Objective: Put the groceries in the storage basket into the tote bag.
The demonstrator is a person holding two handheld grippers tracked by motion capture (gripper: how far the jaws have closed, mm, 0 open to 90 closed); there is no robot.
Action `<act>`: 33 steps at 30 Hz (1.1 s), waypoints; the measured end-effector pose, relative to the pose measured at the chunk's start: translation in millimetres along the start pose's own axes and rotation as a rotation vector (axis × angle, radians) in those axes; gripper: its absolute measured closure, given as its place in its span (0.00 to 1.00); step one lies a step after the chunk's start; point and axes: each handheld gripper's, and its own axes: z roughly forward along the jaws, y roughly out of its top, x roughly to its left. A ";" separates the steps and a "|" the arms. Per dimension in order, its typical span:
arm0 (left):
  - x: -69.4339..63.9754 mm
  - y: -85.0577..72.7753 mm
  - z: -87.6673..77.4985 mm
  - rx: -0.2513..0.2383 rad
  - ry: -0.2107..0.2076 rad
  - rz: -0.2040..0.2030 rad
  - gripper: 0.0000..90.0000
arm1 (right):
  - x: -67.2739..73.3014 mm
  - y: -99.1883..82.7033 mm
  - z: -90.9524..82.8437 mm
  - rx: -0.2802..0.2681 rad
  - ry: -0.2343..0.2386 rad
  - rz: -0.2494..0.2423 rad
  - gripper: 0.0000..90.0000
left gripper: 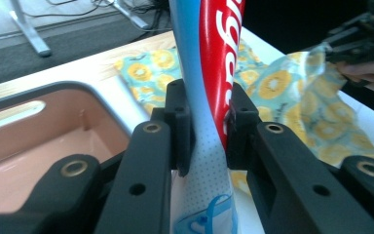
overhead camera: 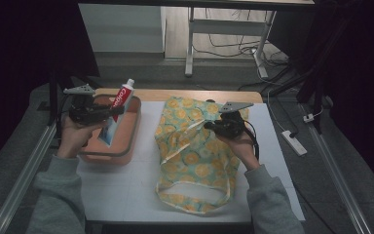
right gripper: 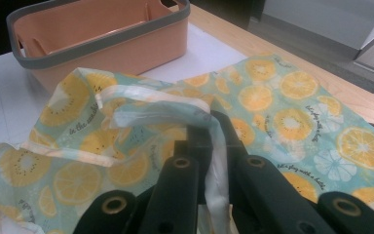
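Toothpaste tube [overhead camera: 118, 105] sits clamped in the left gripper [overhead camera: 108, 113], held up over the orange basket [overhead camera: 131, 127] at the table's left side, cap end pointing up and away from the person, tube tilted. In the left gripper view the tube [left gripper: 209, 87] runs up between the two black jaws, red and blue sides showing, pads pressing it on both sides. Basket is salmon-orange with a grey rim [right gripper: 97, 41], nothing seen lying in the part that shows. Right gripper [overhead camera: 213, 126] is closed tight on a white handle strap [right gripper: 195, 113] of the fruit-print bag [overhead camera: 195, 146]; in the right gripper view the strap loops over and passes down between the jaws, lifted off the cloth. Bag lies flat-ish and crumpled on the white table top [overhead camera: 121, 190], just right of the basket, pattern of lemon and kiwi slices on pale green, its second handle loop near the person's edge. Both hands [overhead camera: 73, 136] grip the tool handles, grey sleeves coming in from below. Wooden strip runs along the table's far edge, floor with cables and a power strip [overhead camera: 293, 142] beyond.
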 end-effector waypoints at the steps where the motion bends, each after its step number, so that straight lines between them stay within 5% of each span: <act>1: -2.7 0.4 0.7 0.001 -0.012 0.006 0.84 | 0.0 0.0 -0.1 -0.001 0.000 0.001 0.99; 16: -44.4 5.8 20.9 0.062 -0.157 0.100 0.84 | 0.1 -0.2 -0.2 -0.001 -0.003 -0.002 0.99; 33: -86.7 0.7 64.7 0.177 -0.247 0.188 0.84 | 0.3 0.3 -2.2 -0.017 -0.011 -0.001 0.99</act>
